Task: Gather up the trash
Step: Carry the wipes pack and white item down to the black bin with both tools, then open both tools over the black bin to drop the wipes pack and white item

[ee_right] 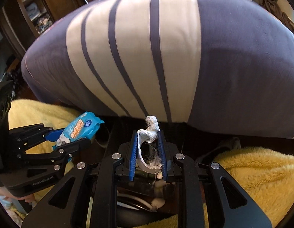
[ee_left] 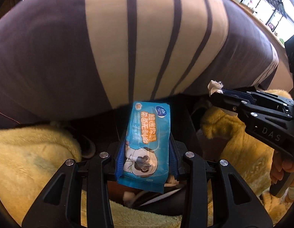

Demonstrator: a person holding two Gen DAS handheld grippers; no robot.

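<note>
A blue wet-wipe packet (ee_left: 147, 142) with a cartoon dog on it stands lengthwise between the blue pads of my left gripper (ee_left: 148, 133), which is shut on it. From the right wrist view the same packet (ee_right: 80, 128) sticks out of the left gripper (ee_right: 75, 135) at the left. My right gripper (ee_right: 148, 135) is shut on a crumpled white fabric scrap (ee_right: 149, 131) with loose threads. That scrap (ee_left: 215, 87) shows at the tip of the right gripper (ee_left: 220, 93) on the right. Both grippers point steeply down over a dark bin (ee_right: 135, 190) with white scraps inside.
A bed with a purple and cream striped cover (ee_left: 128, 47) fills the view ahead, its edge just beyond both grippers. Fluffy yellow blankets (ee_left: 33, 161) (ee_right: 261, 174) lie on either side of the bin (ee_left: 160, 205). A hand (ee_left: 280, 172) holds the right gripper's handle.
</note>
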